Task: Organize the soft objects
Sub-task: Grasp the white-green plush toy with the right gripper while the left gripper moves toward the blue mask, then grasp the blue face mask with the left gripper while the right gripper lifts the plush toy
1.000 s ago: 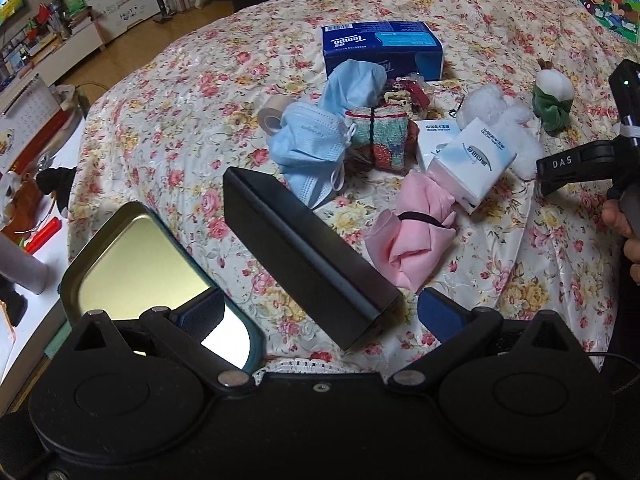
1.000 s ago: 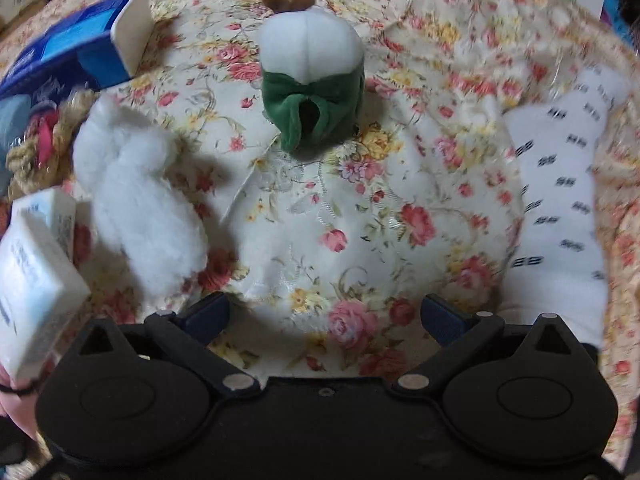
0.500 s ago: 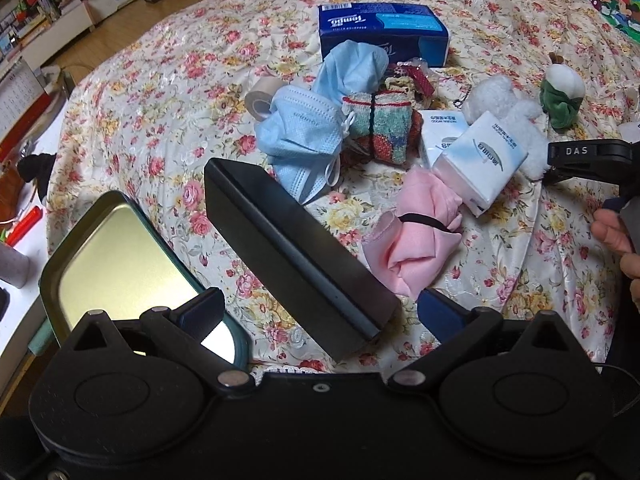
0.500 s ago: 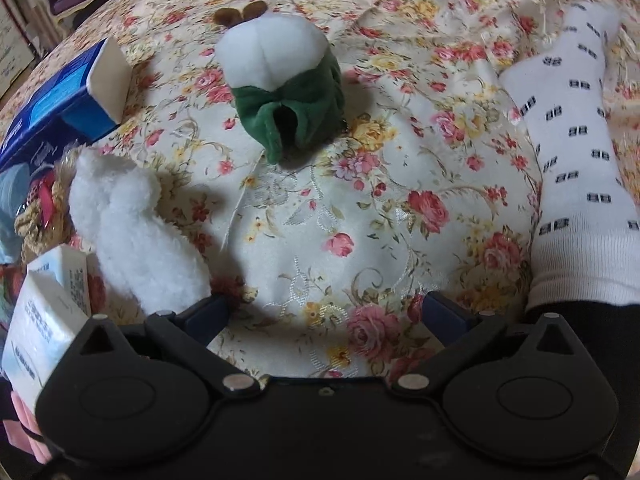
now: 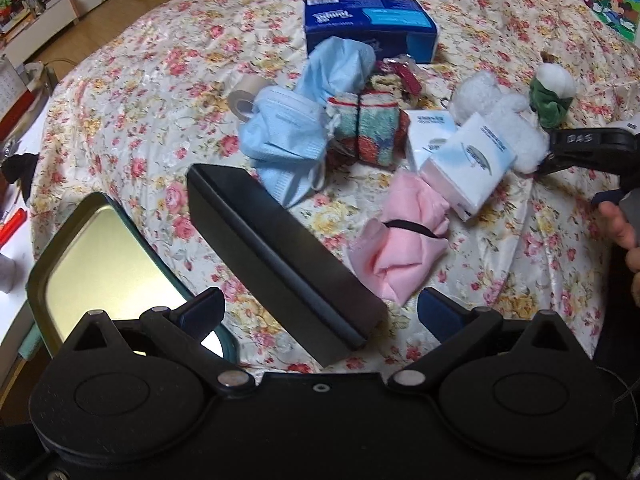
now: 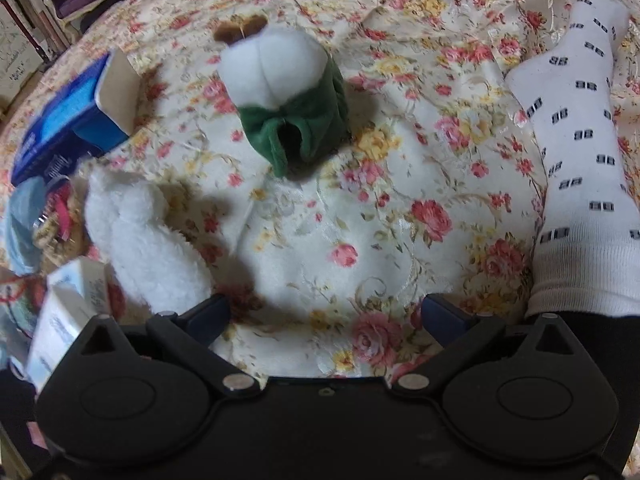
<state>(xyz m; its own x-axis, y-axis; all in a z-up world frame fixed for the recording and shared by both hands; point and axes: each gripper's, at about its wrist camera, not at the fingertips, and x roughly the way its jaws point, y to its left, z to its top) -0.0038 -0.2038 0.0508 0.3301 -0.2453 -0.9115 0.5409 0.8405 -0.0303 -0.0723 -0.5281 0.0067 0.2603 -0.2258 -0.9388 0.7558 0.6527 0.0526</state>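
Both jaws spread, empty; right gripper (image 6: 324,312) nearing the green-and-white plush (image 6: 286,96) may snag, perhaps, the floral bedspread (image 6: 360,216).

"Tempo" stands on the blue cardboard tissue box (image 5: 368,26); "DAS" is on the black right gripper (image 5: 588,142).

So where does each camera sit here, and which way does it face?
Left wrist: on the left gripper, facing across the bed at the black box and soft pile; the right gripper and a hand show.
Right wrist: on the right gripper, facing the green plush; a socked foot shows.
Shared: green plush, white fluffy toy.
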